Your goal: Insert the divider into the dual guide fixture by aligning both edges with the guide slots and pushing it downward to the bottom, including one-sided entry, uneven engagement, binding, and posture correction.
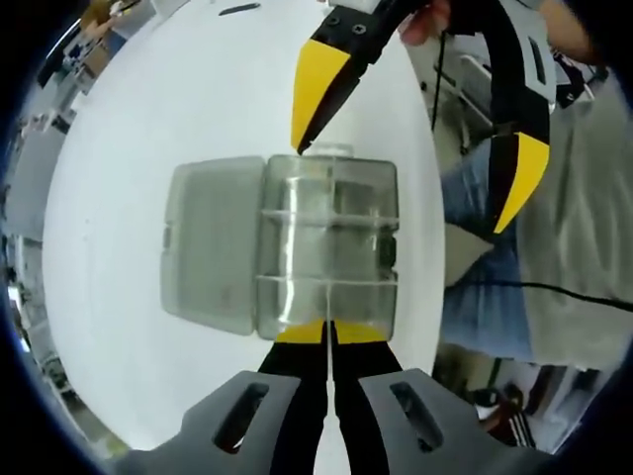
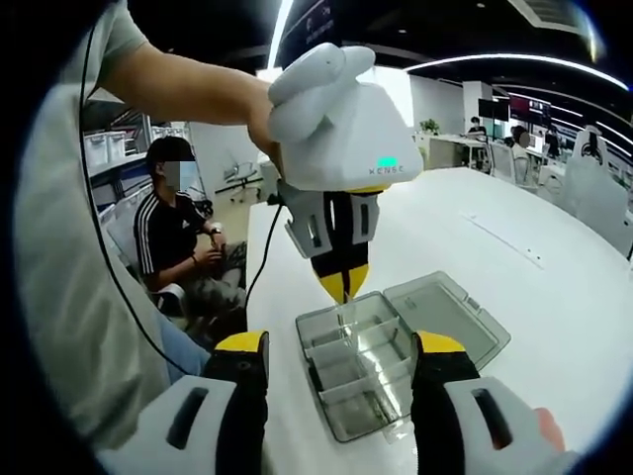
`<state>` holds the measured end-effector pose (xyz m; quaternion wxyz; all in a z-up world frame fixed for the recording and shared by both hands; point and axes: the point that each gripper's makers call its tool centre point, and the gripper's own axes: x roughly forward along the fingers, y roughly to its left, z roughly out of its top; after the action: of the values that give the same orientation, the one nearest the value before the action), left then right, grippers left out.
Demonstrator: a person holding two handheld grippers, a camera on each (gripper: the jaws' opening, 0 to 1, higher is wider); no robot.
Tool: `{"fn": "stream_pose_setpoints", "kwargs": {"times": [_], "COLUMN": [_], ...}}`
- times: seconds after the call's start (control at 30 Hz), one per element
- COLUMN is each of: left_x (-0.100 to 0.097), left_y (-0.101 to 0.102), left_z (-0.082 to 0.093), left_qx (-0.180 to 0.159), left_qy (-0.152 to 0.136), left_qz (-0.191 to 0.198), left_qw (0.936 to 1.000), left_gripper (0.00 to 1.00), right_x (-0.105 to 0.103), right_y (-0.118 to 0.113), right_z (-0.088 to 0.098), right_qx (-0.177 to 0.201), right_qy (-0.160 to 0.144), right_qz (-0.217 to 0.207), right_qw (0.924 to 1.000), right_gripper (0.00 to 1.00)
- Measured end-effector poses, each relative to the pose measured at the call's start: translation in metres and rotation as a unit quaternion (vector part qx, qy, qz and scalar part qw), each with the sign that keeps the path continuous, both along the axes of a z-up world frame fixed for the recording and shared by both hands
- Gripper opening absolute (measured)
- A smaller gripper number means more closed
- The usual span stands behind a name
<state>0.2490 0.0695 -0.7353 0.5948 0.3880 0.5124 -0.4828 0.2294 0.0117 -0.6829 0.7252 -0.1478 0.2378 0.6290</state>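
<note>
The left gripper (image 1: 327,334), jaws closed at the near rim of the clear fixture box (image 1: 326,247) on the white table (image 1: 148,119), seemingly steadies it, while the right gripper (image 2: 341,361) hovers open above, and the divider cannot be told apart.

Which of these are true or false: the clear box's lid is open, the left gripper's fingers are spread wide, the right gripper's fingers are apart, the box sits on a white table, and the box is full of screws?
1. The lid of the clear box is open. True; it lies flat beside the box.
2. The left gripper has its fingers spread wide. False; they are closed together at the box's edge.
3. The right gripper has its fingers apart. True.
4. The box sits on a white table. True.
5. The box is full of screws. False; its compartments look empty.
</note>
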Motion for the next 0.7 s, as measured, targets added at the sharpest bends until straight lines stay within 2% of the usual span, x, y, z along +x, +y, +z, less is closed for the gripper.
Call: {"fn": "stream_pose_setpoints", "kwargs": {"times": [0.27, 0.7], "left_x": [-0.0005, 0.0013], "left_y": [0.0002, 0.0005], "left_z": [-0.0018, -0.0018], "left_qx": [0.001, 0.004], "left_qy": [-0.002, 0.018], "left_qz": [-0.007, -0.008], "left_qw": [1.0, 0.9998], "left_gripper": [0.0, 0.0], "right_x": [-0.0005, -0.0026], "right_y": [-0.0001, -0.0023], "right_z": [0.0027, 0.0053], "right_qx": [0.001, -0.001], "right_qy": [-0.001, -0.002], "right_qz": [0.0, 0.002], "right_qw": [1.0, 1.0], "right_gripper": [0.55, 0.55]}}
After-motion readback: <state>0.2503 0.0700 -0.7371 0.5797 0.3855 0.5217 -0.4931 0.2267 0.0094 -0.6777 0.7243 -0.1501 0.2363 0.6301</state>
